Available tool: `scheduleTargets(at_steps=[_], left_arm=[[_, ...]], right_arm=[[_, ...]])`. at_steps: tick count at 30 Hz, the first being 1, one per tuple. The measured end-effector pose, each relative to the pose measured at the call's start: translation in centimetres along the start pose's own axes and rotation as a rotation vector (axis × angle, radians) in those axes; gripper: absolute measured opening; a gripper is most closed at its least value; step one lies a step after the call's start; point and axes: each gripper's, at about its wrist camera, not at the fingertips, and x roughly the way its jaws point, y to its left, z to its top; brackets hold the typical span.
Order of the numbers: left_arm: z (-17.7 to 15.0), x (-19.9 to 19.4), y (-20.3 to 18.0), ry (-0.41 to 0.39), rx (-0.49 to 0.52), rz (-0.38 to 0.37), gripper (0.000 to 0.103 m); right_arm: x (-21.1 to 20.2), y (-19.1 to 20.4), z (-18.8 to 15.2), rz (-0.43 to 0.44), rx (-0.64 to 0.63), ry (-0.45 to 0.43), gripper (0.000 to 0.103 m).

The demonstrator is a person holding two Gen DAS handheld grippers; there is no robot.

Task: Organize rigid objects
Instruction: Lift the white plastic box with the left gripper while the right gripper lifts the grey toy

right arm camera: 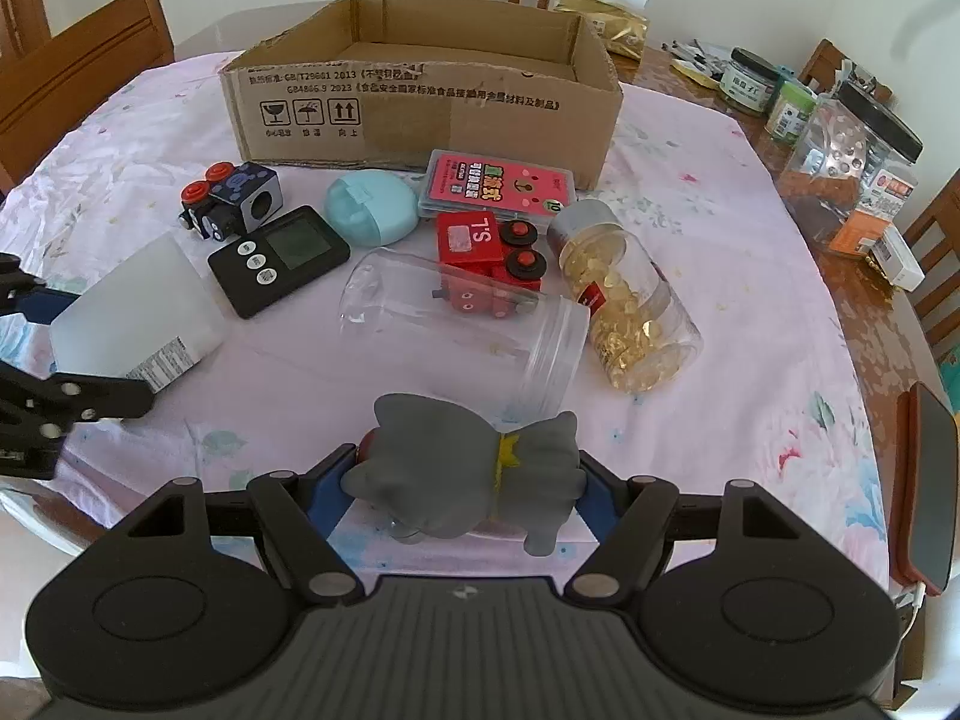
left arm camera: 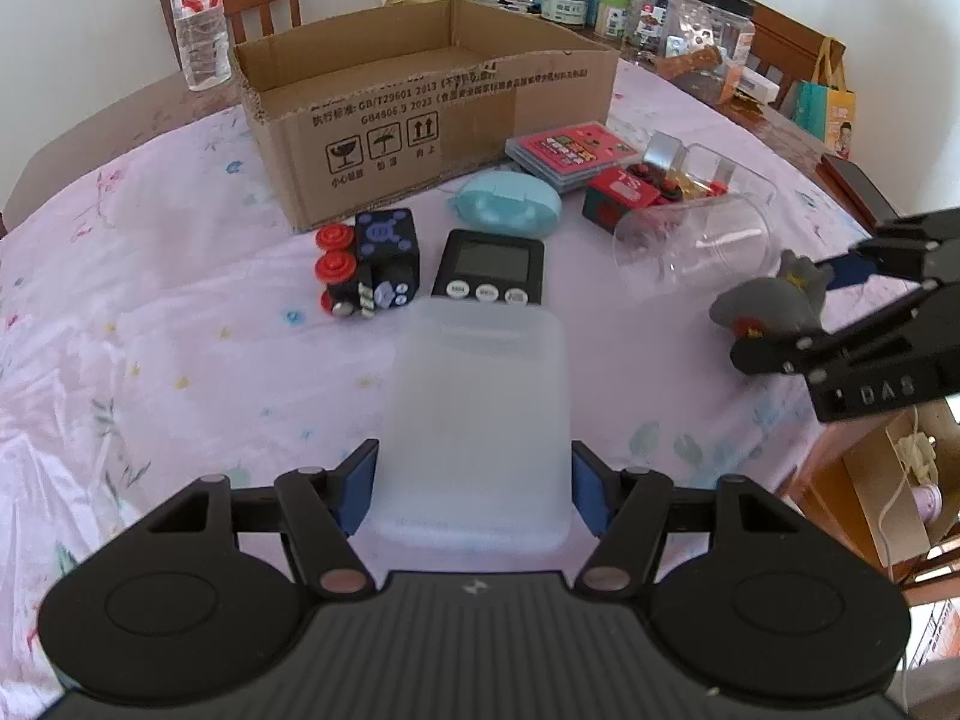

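My left gripper (left arm camera: 474, 480) is shut on a frosted white plastic box (left arm camera: 477, 414), also in the right wrist view (right arm camera: 138, 315), at the table's near side. My right gripper (right arm camera: 465, 489) is shut on a grey elephant toy (right arm camera: 468, 468), which also shows in the left wrist view (left arm camera: 768, 303). An open cardboard box (left arm camera: 420, 114) stands at the back (right arm camera: 420, 102). In front of it lie a black toy train (left arm camera: 369, 261), a black timer (left arm camera: 489, 267), a blue oval case (left arm camera: 507, 204), a pink card case (right arm camera: 501, 186), a red toy train (right arm camera: 489, 261), an empty clear jar on its side (right arm camera: 468, 330) and a bottle of gold capsules (right arm camera: 624, 309).
A pink floral cloth (left arm camera: 150, 330) covers the table. A water bottle (left arm camera: 201, 18) stands behind the box. Jars and packets (right arm camera: 840, 144) crowd the far right edge. A phone (right arm camera: 924, 486) lies at the right edge. Wooden chairs (right arm camera: 72, 72) surround the table.
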Motion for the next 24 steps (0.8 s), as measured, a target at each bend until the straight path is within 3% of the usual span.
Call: scheduleTargets(at_steps=[13, 24], left_arm=[[1.0, 1.1, -0.4, 0.002, 0.025, 0.012, 0.065], [1.7, 0.8, -0.1, 0.013, 0.053, -0.021, 0.064]], right_arm=[[0.3, 0.3, 0.2, -0.029, 0.04, 0.011, 0.079], [-0.2, 0.4, 0.6, -0.02, 0.061, 0.018, 0.078]])
